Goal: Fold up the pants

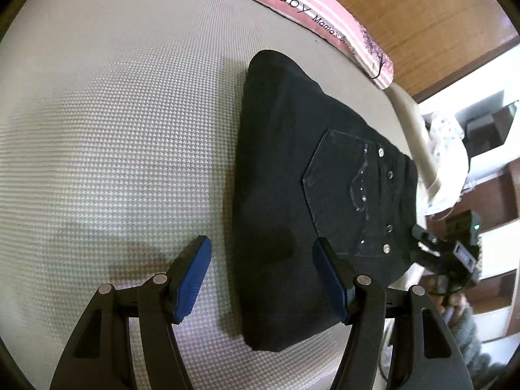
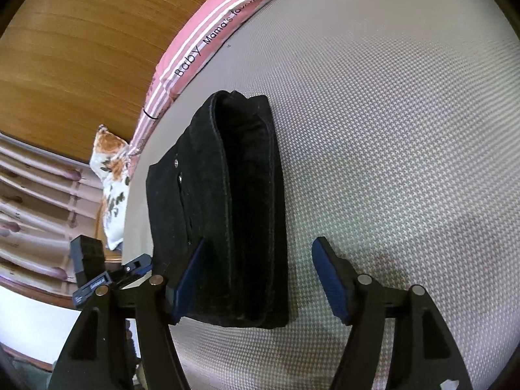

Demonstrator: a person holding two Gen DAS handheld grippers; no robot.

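Black pants (image 1: 292,201) lie folded into a compact bundle on the beige textured mattress (image 1: 113,130), a studded back pocket (image 1: 351,191) facing up. My left gripper (image 1: 261,279) is open and empty, hovering above the bundle's near edge, its blue pads apart. In the right wrist view the same folded pants (image 2: 234,214) lie near the mattress edge, and my right gripper (image 2: 260,279) is open and empty above their near end. The other gripper (image 1: 455,253) shows at the bundle's right side in the left wrist view.
A pink striped blanket (image 1: 312,9) with "Baby" lettering lies along the far edge of the mattress (image 2: 390,162). A wooden headboard (image 2: 81,48) stands behind it. A floral cushion (image 2: 110,175) and white shelves (image 1: 487,195) lie beyond the mattress edge.
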